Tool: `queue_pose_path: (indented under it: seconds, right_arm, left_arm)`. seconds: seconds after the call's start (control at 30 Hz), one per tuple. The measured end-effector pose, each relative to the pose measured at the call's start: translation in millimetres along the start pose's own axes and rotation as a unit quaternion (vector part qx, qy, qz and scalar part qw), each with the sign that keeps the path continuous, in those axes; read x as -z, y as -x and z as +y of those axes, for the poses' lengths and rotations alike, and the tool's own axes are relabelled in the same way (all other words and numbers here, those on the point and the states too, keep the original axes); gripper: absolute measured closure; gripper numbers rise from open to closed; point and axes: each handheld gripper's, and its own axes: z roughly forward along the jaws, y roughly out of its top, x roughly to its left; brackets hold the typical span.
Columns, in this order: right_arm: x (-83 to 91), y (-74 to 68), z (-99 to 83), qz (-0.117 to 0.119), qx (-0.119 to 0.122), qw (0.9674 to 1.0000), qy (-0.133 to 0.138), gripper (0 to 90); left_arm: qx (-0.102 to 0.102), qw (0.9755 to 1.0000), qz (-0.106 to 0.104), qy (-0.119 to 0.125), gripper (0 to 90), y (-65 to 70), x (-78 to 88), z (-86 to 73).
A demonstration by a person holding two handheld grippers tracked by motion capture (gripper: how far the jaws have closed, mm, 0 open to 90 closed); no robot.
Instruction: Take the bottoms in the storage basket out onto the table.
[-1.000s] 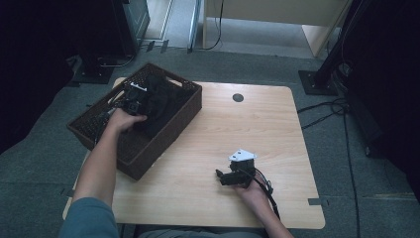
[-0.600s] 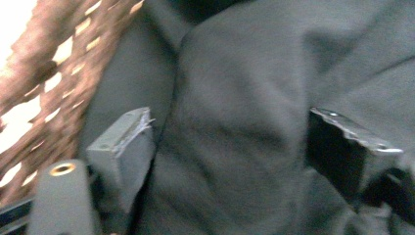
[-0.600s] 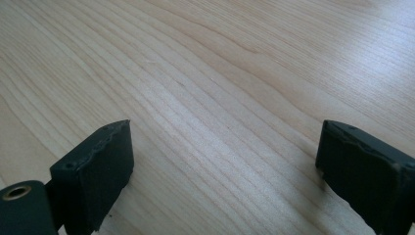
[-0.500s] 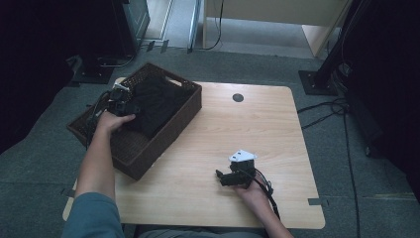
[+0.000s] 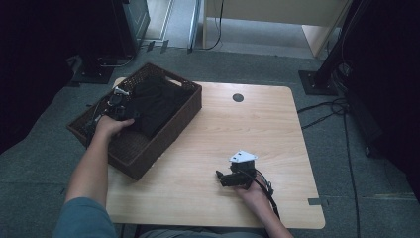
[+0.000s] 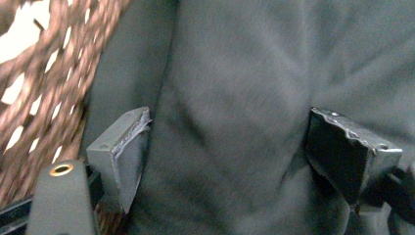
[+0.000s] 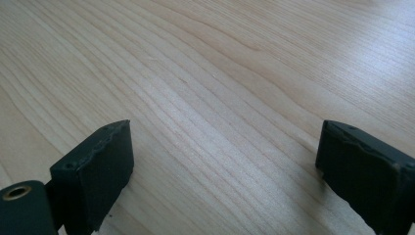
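Left gripper [image 5: 119, 101] jaws just opened, black cloth [image 5: 153, 101] released into wicker basket [image 5: 148, 158]; right gripper [image 5: 223, 178] parked agape on worktop [image 5: 277, 129].

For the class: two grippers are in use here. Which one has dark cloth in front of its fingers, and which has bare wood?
The left gripper, inside the wicker basket, faces the dark cloth. The right gripper looks onto the bare wooden table.

Leaving wide bare tabletop [image 5: 213, 148] lying open right of the wicker basket [image 5: 148, 158]; basket walls hemming in the black cloth [image 5: 153, 101]; right gripper [image 5: 220, 177] resting near the front edge, partly blocking passage there.
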Motion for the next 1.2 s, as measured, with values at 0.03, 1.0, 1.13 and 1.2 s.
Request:
queue_pose_path:
  seconds: [0.03,1.0,1.13,1.2]
  right_arm:
    - [0.0,0.0,0.0,0.0,0.0,1.0,0.0,6.8]
    - [-1.8,-0.5,1.6,0.003,0.003,1.0,0.001,6.8]
    - [-1.8,-0.5,1.7,0.003,0.003,1.0,0.0,6.8]
    - [-1.8,-0.5,1.6,0.003,0.003,1.0,0.001,6.8]
  left_arm:
    - [0.018,0.9998,-0.004,0.0,16.8,-2.8,0.7,-1.7]
    - [-0.04,0.996,-0.079,-0.015,19.8,33.2,-3.6,24.9]
    - [-0.052,0.9962,-0.066,-0.024,15.9,39.5,-7.7,32.8]
    - [-0.044,0.9964,-0.068,-0.024,14.1,38.1,-10.7,35.1]
